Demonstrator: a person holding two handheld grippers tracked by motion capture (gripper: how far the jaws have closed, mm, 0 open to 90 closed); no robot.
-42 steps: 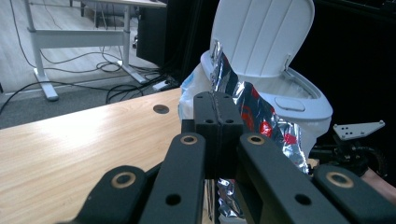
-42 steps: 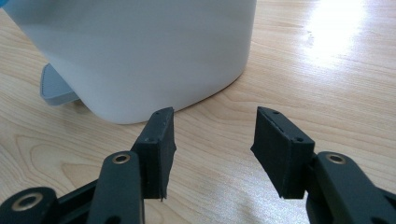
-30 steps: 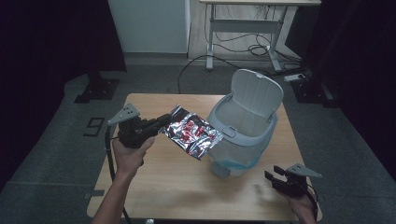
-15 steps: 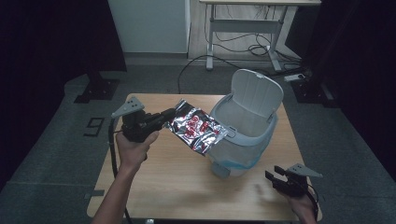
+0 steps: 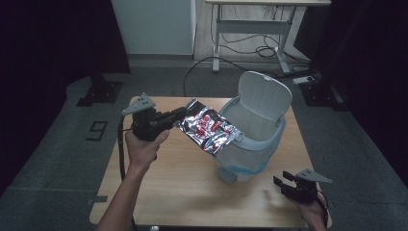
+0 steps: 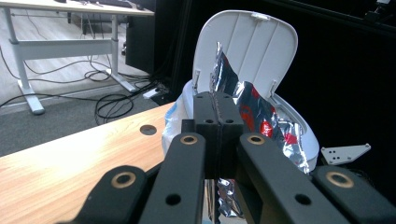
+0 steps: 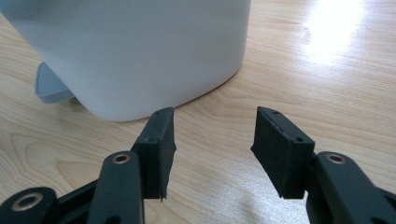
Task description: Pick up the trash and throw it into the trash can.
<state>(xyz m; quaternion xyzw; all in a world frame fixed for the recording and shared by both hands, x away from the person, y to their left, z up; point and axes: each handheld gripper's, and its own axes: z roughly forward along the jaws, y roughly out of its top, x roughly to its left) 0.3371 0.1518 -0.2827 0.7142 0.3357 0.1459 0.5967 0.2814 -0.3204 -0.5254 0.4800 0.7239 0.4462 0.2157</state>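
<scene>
Foil snack bag (image 5: 210,131) has moved toward three o'clock, now over the open bin (image 5: 250,144) rim; left gripper (image 5: 179,115) fingers clamp it, so release seems next. Right gripper (image 5: 281,183) fingers gape empty.

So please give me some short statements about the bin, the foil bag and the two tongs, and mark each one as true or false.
1. The lid of the bin stands open. True.
2. The left tongs are open and hold nothing. False: they are shut on an edge of the foil bag.
3. The right tongs are open, with bare wood between them. True.
4. The foil bag lies flat on the table. False: it is held up in the air, its far end over the bin's rim.
5. The right tongs grip the bin's pedal. False: they are apart from it, near the table's front right corner.
</scene>
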